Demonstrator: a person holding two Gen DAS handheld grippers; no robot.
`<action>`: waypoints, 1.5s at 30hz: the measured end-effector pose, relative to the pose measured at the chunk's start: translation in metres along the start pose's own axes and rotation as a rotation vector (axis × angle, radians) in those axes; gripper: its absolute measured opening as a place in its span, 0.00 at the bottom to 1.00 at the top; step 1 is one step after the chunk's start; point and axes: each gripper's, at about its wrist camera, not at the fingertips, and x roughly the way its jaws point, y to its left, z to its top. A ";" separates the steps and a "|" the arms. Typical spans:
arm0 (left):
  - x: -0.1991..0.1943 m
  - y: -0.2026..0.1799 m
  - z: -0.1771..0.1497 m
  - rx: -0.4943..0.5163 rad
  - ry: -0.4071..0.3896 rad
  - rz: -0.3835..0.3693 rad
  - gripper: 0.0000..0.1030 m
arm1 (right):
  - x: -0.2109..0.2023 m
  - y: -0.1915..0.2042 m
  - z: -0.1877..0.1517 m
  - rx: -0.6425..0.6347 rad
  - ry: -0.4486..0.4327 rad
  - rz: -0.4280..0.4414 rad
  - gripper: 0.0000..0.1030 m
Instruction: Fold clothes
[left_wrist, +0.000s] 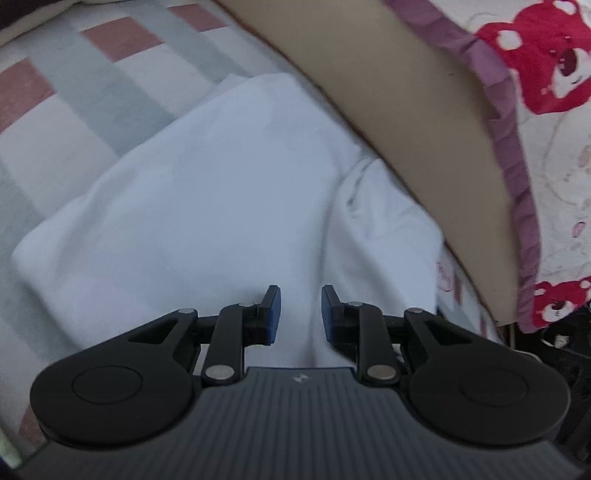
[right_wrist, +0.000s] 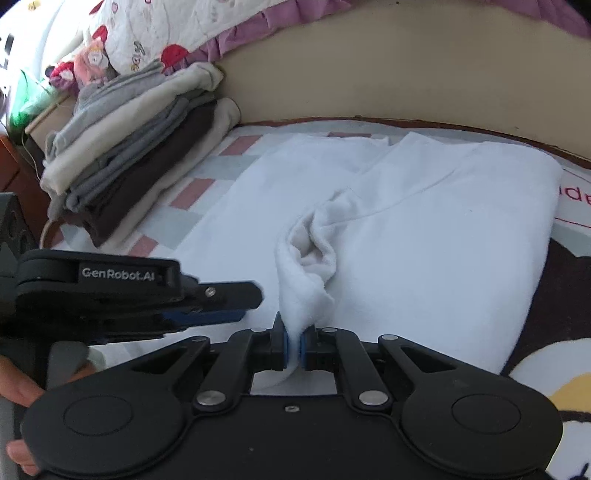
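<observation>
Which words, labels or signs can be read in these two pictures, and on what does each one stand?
"GenRobot.AI": white print on the side of the left gripper, seen from the right wrist.
"ide": red letters on the bedding, cut off by the picture's edge.
Print on the quilt: too blurred to read.

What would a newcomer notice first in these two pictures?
The white garment spread across the bed fills both views, and the right tool pinches a raised fold of it. At far left, a stack of folded clothes stands beside it, while the left tool hovers open.
</observation>
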 end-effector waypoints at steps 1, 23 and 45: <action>0.001 -0.002 0.001 0.005 0.008 -0.016 0.24 | 0.002 0.000 -0.002 -0.002 0.011 -0.005 0.09; 0.030 -0.052 0.052 0.205 0.321 0.048 0.56 | -0.015 -0.020 0.003 0.129 -0.059 0.124 0.09; -0.072 -0.113 0.076 0.564 0.443 0.216 0.67 | -0.028 -0.010 -0.002 0.057 -0.188 0.248 0.09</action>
